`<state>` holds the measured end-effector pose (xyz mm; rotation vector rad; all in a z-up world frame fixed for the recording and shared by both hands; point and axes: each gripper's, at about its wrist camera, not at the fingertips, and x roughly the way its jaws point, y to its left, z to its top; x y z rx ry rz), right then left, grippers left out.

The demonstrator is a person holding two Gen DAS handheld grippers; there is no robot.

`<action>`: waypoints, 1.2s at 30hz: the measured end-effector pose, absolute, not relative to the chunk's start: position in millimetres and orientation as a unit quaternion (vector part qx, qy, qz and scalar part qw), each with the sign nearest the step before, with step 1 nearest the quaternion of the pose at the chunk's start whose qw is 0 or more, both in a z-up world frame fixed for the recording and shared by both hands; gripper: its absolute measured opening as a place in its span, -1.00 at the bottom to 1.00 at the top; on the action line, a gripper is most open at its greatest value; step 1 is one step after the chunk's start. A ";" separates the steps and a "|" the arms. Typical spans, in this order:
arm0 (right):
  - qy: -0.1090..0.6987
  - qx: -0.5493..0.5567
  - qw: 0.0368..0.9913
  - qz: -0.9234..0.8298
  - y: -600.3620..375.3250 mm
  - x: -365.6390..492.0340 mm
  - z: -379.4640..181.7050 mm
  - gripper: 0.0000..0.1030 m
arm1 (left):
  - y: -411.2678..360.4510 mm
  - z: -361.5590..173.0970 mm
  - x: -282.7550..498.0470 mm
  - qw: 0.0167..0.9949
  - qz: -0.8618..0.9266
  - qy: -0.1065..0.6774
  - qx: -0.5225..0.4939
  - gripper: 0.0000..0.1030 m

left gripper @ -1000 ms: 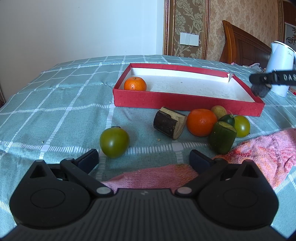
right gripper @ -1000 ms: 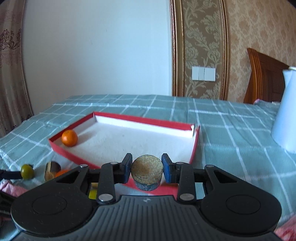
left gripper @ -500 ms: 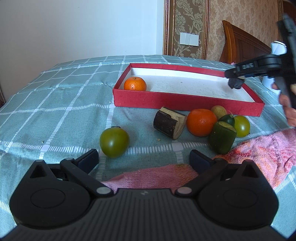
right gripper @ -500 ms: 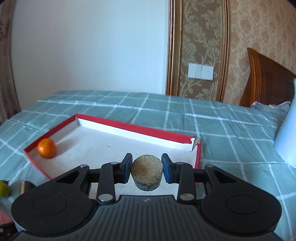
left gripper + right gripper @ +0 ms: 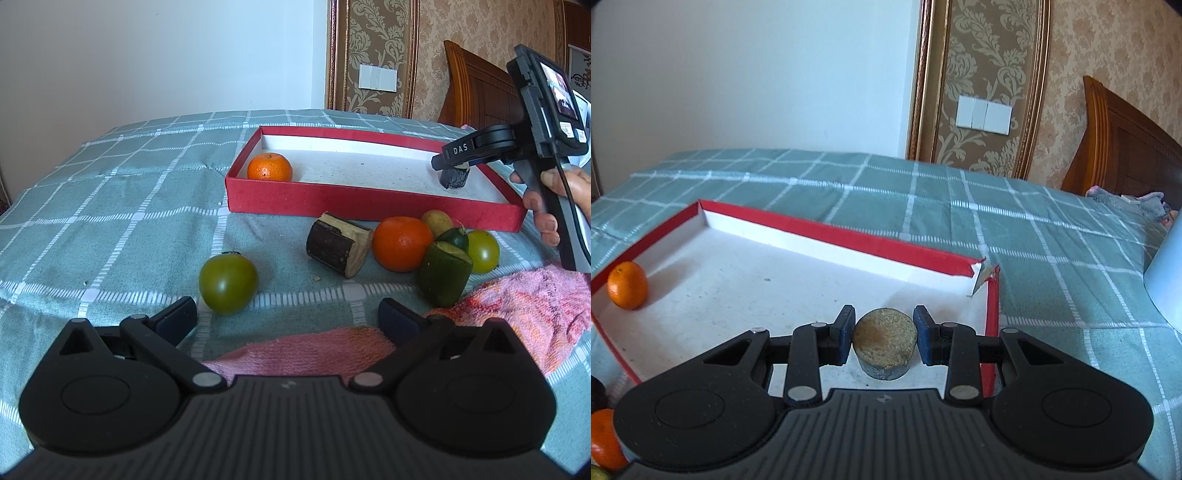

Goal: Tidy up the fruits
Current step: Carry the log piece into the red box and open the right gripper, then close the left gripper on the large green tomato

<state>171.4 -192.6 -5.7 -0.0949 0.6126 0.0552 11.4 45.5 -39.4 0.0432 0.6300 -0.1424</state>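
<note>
A red tray (image 5: 332,201) with a white floor lies on the checked cloth; a small orange (image 5: 269,167) sits in its left corner. My right gripper (image 5: 884,334) is shut on a dark round stump piece (image 5: 884,341) and holds it low over the tray's right end; it also shows in the left wrist view (image 5: 454,177). In front of the tray lie a green tomato (image 5: 228,282), a dark log piece (image 5: 338,249), a large orange (image 5: 402,243), a green cut piece (image 5: 445,278) and small green and yellow fruits (image 5: 482,251). My left gripper (image 5: 288,319) is open and empty, just short of the green tomato.
A pink towel (image 5: 517,314) lies at the front right, under my left gripper. A white kettle (image 5: 1167,277) stands right of the tray. A wooden headboard (image 5: 1126,147) and a wall are behind. The tray's far right corner (image 5: 982,273) is torn.
My right gripper has carried the stump piece forward over the tray's rim and lowered it toward the tray floor at the right end. My left gripper has not moved.
</note>
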 end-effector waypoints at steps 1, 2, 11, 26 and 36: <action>0.302 -0.048 0.952 0.027 -191.6 172.3 -5.6 -0.34 | 45.5 -39.4 11.4 0.948 -0.070 0.310 0.021 1.00; 0.304 -0.051 0.951 0.028 -190.6 172.4 -5.5 -0.34 | 45.5 -39.4 11.4 0.948 -0.070 0.310 0.021 1.00; 0.327 -0.089 0.940 0.033 -185.7 173.3 -16.3 -0.05 | 45.5 -39.4 11.2 0.948 -0.070 0.309 0.020 1.00; 0.267 -0.058 0.960 0.059 -200.5 98.9 1.8 0.43 | 53.5 -33.0 -10.7 0.960 -0.064 0.267 0.061 1.00; 0.266 -0.020 0.961 0.068 -207.2 78.9 -5.4 0.47 | 70.1 -32.7 15.0 0.952 -0.068 0.298 0.031 0.28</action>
